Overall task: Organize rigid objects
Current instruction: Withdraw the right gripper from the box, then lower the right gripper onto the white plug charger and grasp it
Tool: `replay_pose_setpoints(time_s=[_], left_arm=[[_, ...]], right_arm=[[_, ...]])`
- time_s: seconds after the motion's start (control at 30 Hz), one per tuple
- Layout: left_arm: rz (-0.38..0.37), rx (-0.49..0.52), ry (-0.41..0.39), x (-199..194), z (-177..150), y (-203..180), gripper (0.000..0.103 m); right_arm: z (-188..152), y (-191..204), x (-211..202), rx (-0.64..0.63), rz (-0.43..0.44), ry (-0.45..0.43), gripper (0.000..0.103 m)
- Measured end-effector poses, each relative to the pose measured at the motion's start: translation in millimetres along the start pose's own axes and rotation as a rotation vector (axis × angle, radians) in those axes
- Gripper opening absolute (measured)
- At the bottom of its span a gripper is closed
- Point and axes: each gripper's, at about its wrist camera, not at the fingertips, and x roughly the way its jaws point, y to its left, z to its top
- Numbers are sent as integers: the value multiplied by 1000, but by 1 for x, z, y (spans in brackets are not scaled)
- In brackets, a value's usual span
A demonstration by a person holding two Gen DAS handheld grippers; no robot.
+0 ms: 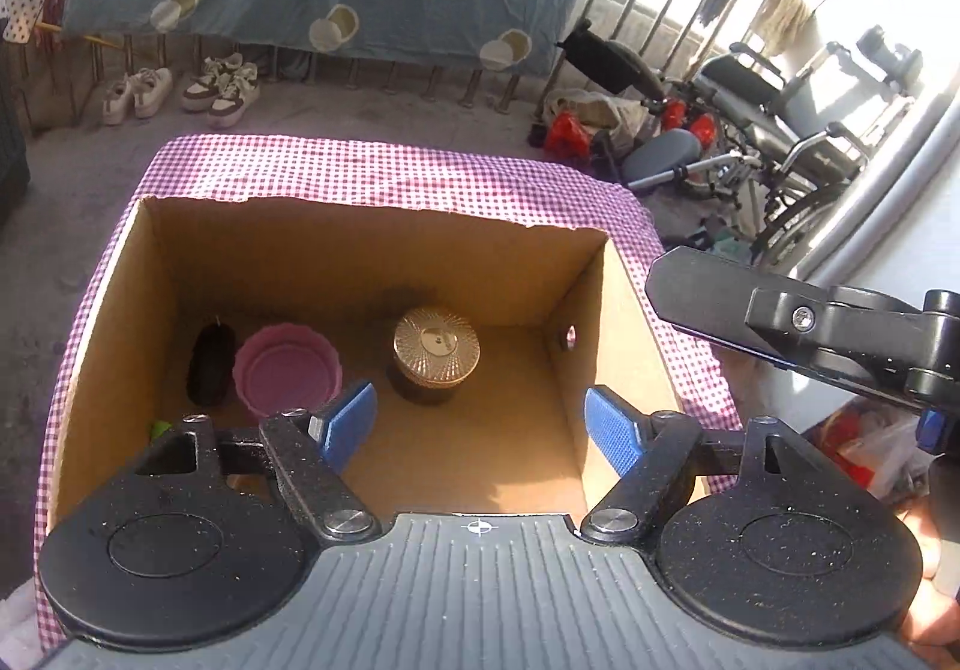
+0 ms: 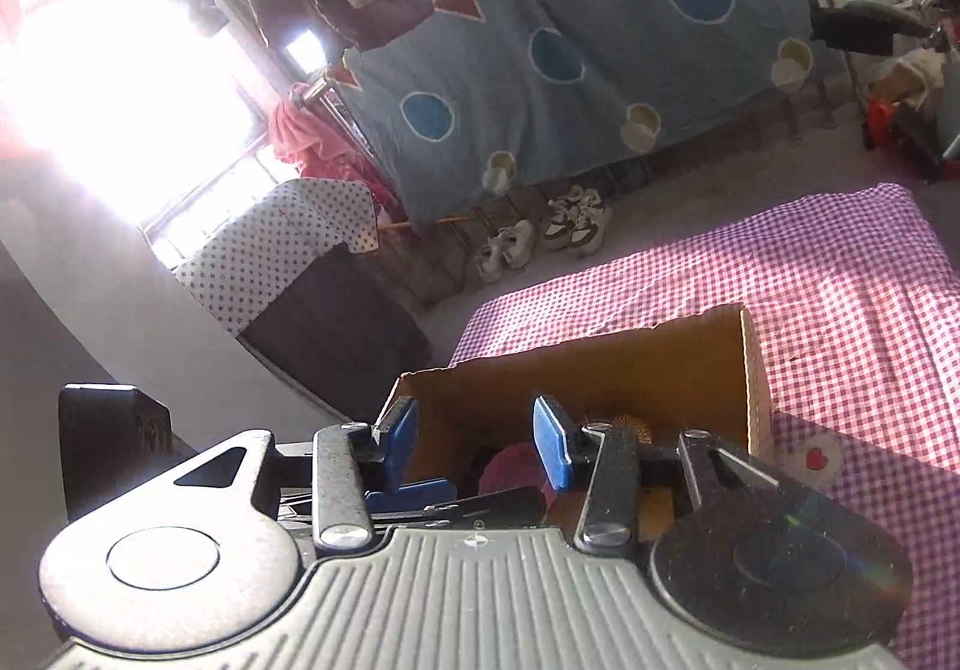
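Above the cardboard box (image 1: pixel 360 262), the left gripper (image 1: pixel 480 424) hangs with its jaws wide and nothing between them. The right gripper (image 2: pixel 474 445) sits at the box's right rim with its jaws at a moderate gap, also empty.

Contents, counted in the left wrist view:
- gold-lidded jar (image 1: pixel 436 352): one, upright, mid-floor toward the far wall.
- pink cup (image 1: pixel 287 373): one, upright, left of the jar.
- dark object (image 1: pixel 210 364): one, just beside the cup, at the left wall; type cannot be told.
- green item (image 1: pixel 159 430): one, mostly hidden behind the gripper.

The box rests on the checked cloth (image 1: pixel 390 172).

Hazards, as judgement:
- Both grippers work close together at one box; a careless swing could knock them together.
- A finger catching the box wall could drag the box across the loose cloth.
- A low pass could tip the upright jar or cup.
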Motion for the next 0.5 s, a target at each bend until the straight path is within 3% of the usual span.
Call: replay_pose_setpoints(time_s=[0.23, 0.5], left_arm=[[-23, 160, -113, -56, -60, -7, 94], [-68, 263, -58, -58, -129, -2, 100]], right_arm=[[-64, 16, -49, 39, 64, -48, 49], [-117, -5, -46, 158, 41, 26, 49]])
